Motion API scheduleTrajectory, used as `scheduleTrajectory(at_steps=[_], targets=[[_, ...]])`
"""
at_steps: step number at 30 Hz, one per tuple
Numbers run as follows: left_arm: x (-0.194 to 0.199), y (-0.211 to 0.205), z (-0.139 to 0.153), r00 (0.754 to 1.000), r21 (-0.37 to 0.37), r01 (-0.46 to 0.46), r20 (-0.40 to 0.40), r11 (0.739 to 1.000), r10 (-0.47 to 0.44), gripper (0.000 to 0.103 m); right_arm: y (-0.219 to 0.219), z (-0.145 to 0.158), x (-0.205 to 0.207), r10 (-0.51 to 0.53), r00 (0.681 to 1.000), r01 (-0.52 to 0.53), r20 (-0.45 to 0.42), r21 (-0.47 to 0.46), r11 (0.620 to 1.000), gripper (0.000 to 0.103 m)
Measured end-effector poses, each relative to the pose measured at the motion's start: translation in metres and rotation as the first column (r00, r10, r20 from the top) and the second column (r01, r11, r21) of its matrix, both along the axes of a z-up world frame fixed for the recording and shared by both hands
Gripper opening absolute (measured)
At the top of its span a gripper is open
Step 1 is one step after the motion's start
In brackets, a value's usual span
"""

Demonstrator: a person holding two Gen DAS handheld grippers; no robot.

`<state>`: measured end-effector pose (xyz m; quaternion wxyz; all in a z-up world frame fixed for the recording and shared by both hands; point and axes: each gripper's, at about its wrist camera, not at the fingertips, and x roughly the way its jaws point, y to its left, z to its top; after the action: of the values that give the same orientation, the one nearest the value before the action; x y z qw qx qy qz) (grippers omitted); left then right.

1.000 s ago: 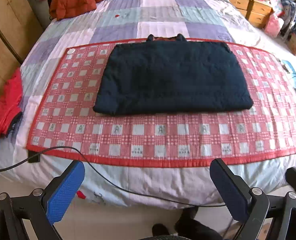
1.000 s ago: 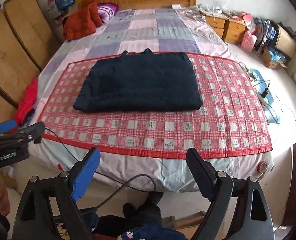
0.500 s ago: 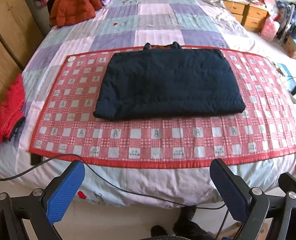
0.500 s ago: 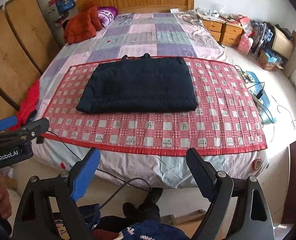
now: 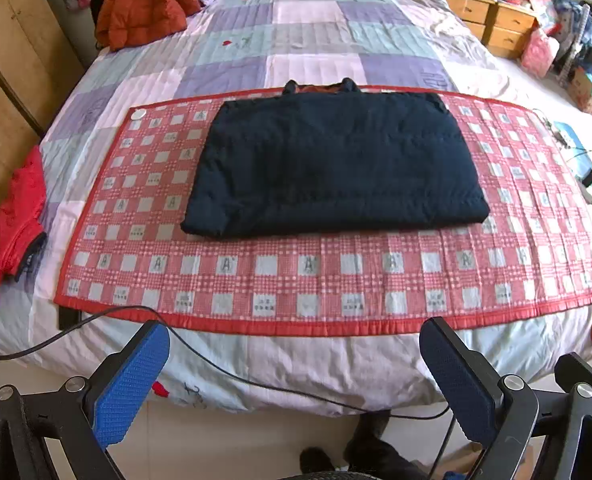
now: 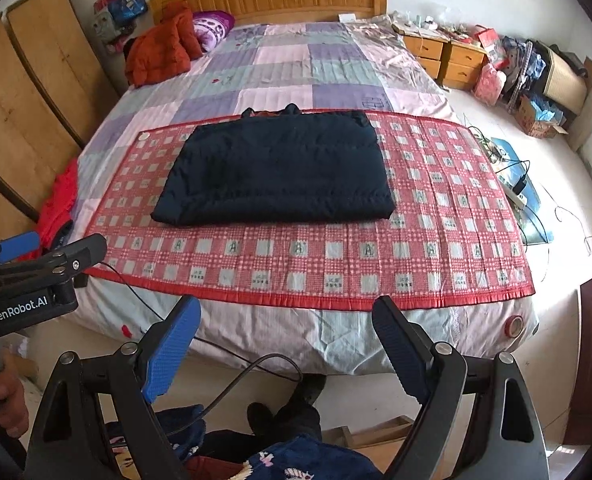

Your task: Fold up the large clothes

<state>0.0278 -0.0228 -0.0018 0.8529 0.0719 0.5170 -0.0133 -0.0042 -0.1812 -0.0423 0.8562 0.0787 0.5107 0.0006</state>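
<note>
- Two grippers hang off the foot of the bed, both empty; the left gripper (image 5: 293, 380) stands with its blue-padded jaws wide apart at the bottom of its own view, nothing between them; the right gripper (image 6: 285, 356) is spread just as wide, also holding nothing.
- One dark navy quilted padded garment (image 5: 334, 164), already folded into a broad rectangle, lies flat in the middle of each frame; it rests on a red-and-white checked quilted mat (image 5: 336, 276), towards the mat's far edge, with a bit of collar poking out at the top.
- The mat is spread across a pastel patchwork bedspread (image 5: 316, 36); a thin black cable (image 5: 107, 314) trails over the near bed edge, lower left.
- The garment lies ahead of and above both grippers in frame, well apart from either; its long axis runs left to right across the picture, square to the way the jaws point.
- Neither hand looks clearly nearer; the left sits closer to the garment's left end, the right to its right end.
- Judging by the neat shape, the fold seems close to done; any further fold would call for reaching across the mat's bare near strip.
</note>
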Motion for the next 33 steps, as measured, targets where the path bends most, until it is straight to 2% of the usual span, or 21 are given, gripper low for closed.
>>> scheduleTrajectory(at_steps=[33], targets=[[0.01, 0.006, 0.001, 0.999, -0.018, 0.03, -0.013, 0.999, -0.03, 0.103, 0.002, 0.006, 0.01, 0.002, 1.0, -0.002, -0.011, 0.004, 1.0, 0.09]])
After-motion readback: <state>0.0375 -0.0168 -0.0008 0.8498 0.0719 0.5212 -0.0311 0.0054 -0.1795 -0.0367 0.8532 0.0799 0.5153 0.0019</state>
